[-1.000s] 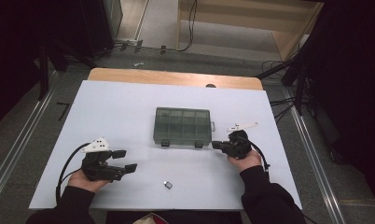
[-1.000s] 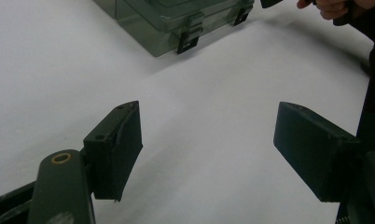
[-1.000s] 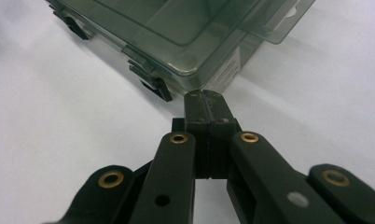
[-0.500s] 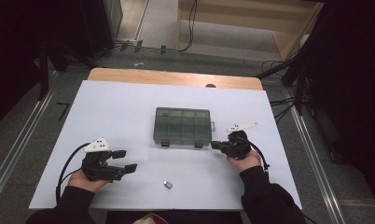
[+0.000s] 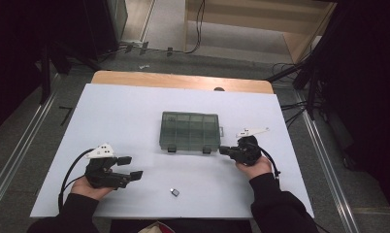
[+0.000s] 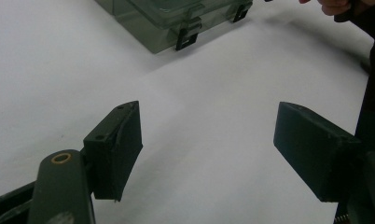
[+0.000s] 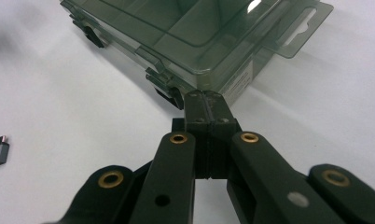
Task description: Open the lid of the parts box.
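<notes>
Two grippers, right gripper [image 7: 207, 105] closed beside compartment box [image 7: 195, 35]

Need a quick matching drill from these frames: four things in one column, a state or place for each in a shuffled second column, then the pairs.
Column 1:
1. left gripper
2. right gripper
3. compartment box
4. small dark adapter

Column 2:
A. lid down, latches facing the person
B. jaws wide apart, nothing between them
C. lying alone near the table's front edge
D. jaws closed together, tips at the box's front corner

Pairs: 1-B, 2-D, 3-A, 4-C
</notes>
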Demonstrator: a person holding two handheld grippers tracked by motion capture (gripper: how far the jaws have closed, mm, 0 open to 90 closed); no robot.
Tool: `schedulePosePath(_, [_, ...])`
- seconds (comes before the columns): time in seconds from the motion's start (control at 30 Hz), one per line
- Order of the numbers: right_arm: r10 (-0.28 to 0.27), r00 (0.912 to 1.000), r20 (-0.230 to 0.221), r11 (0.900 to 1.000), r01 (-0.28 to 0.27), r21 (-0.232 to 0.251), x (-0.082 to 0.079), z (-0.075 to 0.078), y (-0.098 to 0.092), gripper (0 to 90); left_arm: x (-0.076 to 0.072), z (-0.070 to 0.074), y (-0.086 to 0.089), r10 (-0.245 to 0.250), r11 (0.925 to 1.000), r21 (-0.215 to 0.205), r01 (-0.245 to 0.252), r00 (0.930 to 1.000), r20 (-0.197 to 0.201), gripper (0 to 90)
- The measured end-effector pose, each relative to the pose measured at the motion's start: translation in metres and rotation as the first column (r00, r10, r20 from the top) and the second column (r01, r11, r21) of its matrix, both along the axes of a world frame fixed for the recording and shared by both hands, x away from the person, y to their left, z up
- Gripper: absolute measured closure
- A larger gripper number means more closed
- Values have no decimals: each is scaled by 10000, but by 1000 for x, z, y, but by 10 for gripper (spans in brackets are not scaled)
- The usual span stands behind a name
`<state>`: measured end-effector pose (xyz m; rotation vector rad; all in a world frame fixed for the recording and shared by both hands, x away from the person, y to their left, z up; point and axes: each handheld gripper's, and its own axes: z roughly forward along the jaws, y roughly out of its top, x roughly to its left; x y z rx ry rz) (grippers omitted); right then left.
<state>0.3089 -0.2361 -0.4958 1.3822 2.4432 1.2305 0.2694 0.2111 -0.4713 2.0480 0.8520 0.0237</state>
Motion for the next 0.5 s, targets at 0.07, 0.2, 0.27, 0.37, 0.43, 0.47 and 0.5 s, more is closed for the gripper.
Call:
schedulePosePath(0.07, [2,9999,110,10000,-3,87,0,2,0,876,0,0,0,4,10000,8,-4,10000,3,241])
schedulePosePath(0.2, [22,9998,190,10000,-24,84,-1,3,0,876,0,0,0,-23,10000,34,23,10000,2,241])
schedulePosePath(0.27, [25,9998,188,10000,-26,86,-1,3,0,876,0,0,0,-24,10000,27,24,10000,-3,241])
schedulePosePath(0.37, [21,9997,227,9999,-25,154,0,4,0,876,0,0,0,-11,10000,32,11,10000,-12,241])
schedulePosePath(0.43, [30,9995,324,9997,-38,251,0,5,0,876,0,0,0,-12,10000,38,12,10000,-14,242])
schedulePosePath(0.47, [30,9995,324,9997,-38,251,0,5,0,876,0,0,0,-12,10000,38,12,10000,-14,242])
schedulePosePath(0.5, [-1,9994,350,9996,-8,265,-1,5,0,876,0,0,0,-10,10000,41,11,10000,-12,241])
